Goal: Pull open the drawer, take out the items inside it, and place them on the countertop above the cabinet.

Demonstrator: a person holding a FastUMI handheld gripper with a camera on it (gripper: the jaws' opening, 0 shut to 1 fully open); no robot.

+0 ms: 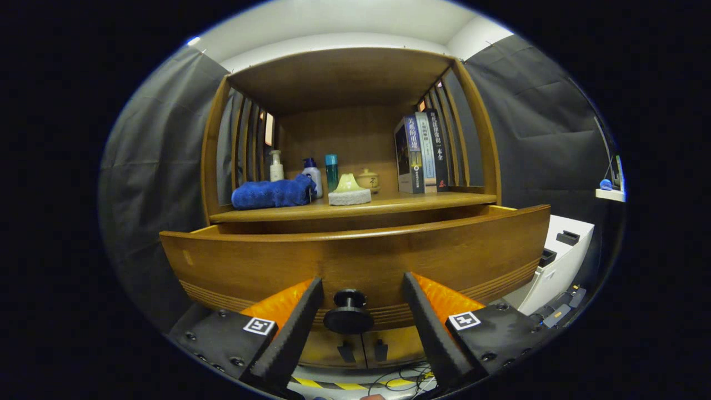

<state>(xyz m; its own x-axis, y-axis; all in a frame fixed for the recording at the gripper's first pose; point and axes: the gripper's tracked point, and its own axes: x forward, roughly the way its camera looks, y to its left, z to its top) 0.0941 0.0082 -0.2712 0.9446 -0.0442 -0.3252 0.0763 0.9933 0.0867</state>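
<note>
The claw is released, its fingers spread to either side of the drawer's round knob without touching it. The drawer is pulled partly out, just below the tabletop. On the tabletop, a blue towel lies at ten o'clock from the knob, bottles behind it, and books stand at one o'clock.

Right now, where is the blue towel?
In the gripper view, the blue towel lies on the countertop, at its left end, just left of a cream sponge and in front of the bottles, well beyond the open gripper.
</note>
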